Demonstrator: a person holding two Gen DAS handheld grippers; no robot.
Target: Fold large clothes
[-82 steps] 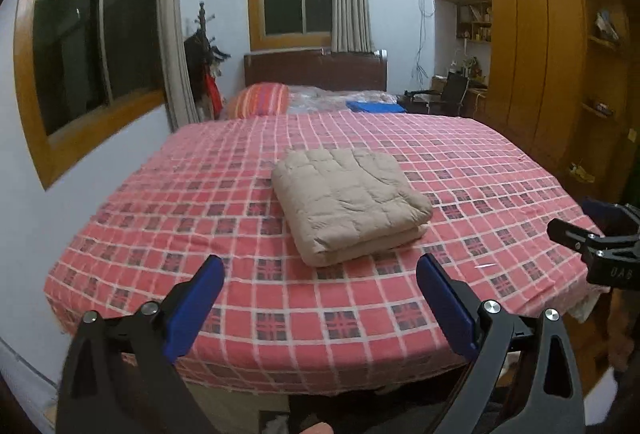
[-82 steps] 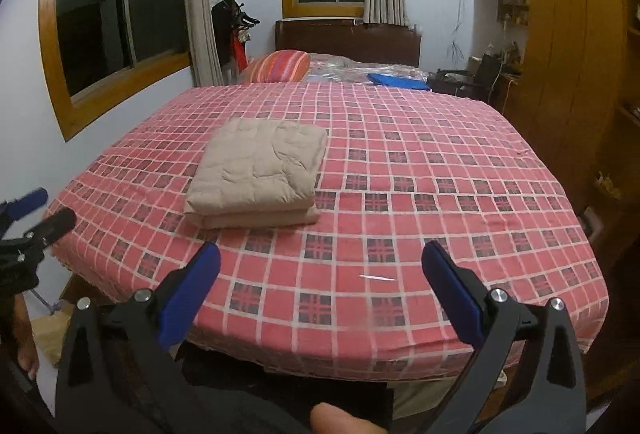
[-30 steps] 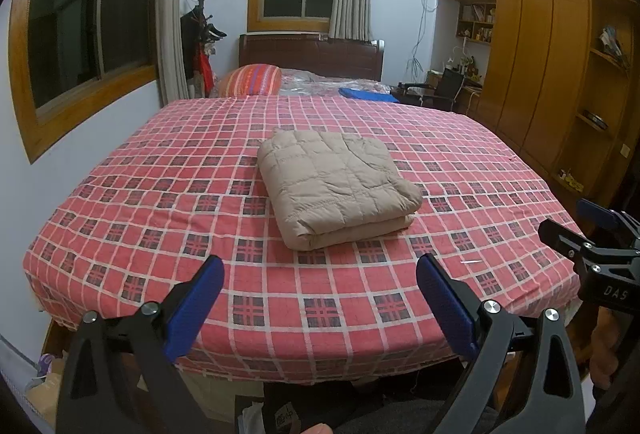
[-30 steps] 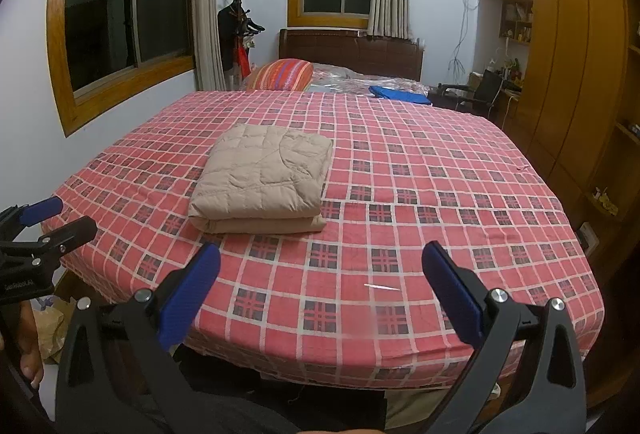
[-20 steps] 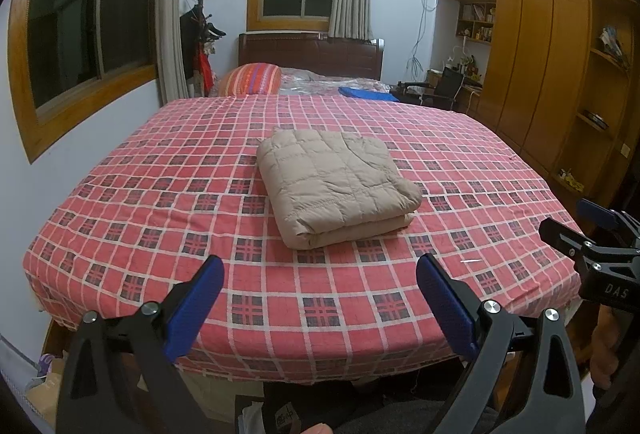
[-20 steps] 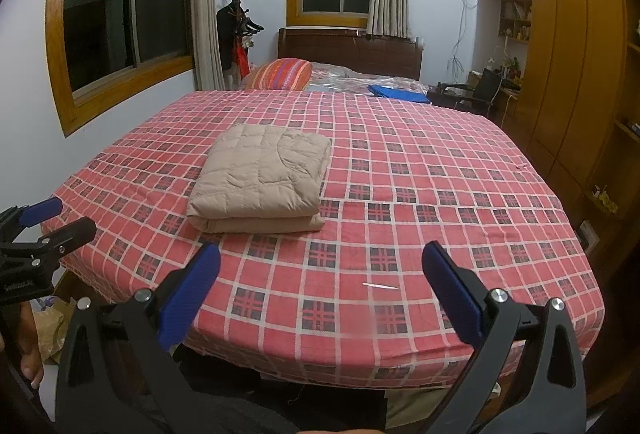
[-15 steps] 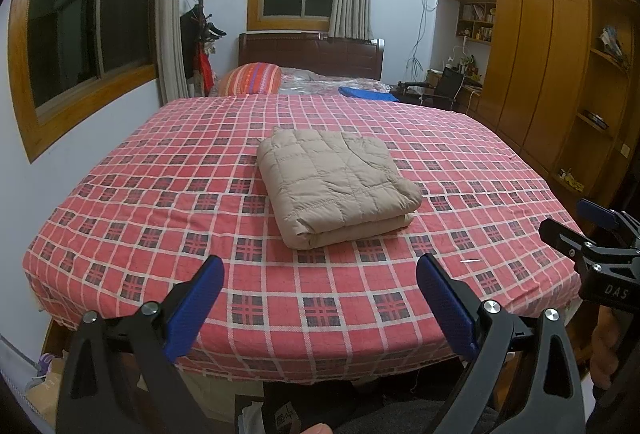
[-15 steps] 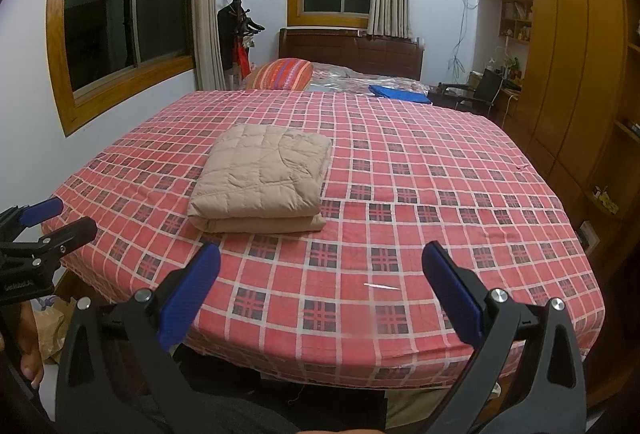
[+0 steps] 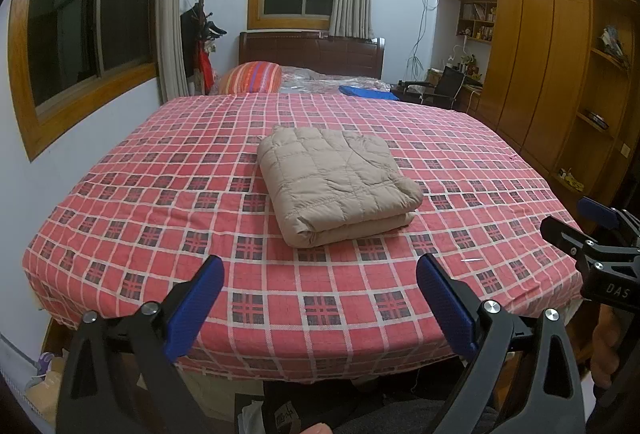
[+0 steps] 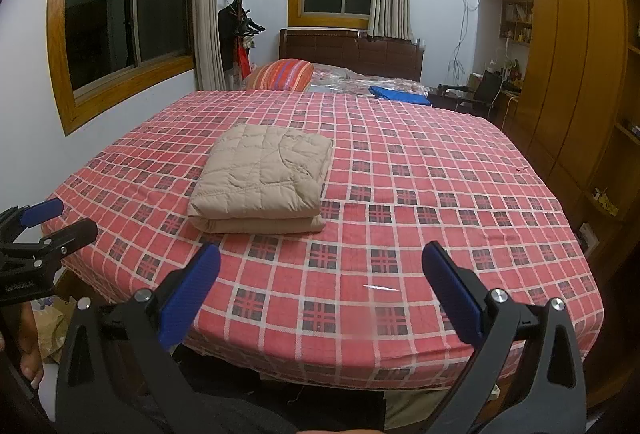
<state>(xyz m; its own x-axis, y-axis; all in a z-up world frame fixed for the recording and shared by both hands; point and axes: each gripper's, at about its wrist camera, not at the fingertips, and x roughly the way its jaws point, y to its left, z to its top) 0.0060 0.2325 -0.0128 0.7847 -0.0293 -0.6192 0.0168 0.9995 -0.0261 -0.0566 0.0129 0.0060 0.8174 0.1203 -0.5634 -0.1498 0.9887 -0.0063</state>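
**Quilted jacket lies folded, both tools drawn back**

Quilted jacket (image 9: pixel 338 184) sits as a compact beige bundle on the bed (image 9: pixel 160 202), roughly central on the red plaid sheet and nearer the foot than the striped pillow (image 9: pixel 252 77) by the headboard. Its layers are stacked squarely, the rounded fold facing the foot of the bed — to my eye the folding is complete.

Compared with a few seconds back, the bundle has not shifted on the sheet; what has changed is the viewpoint, which has pulled away from the jacket and risen slightly, then settled. That reads as a retreat after the last fold rather than an approach to a new one.

Left gripper (image 9: pixel 320 278) hangs off the foot of the bed, well apart from the jacket, jaws spread wide and empty. Right gripper (image 10: pixel 322 270) does the same beside it — jaws spread, nothing between them.

A thin pale sliver (image 10: pixel 378 288) lies on the sheet near the foot; what it is, I cannot tell.
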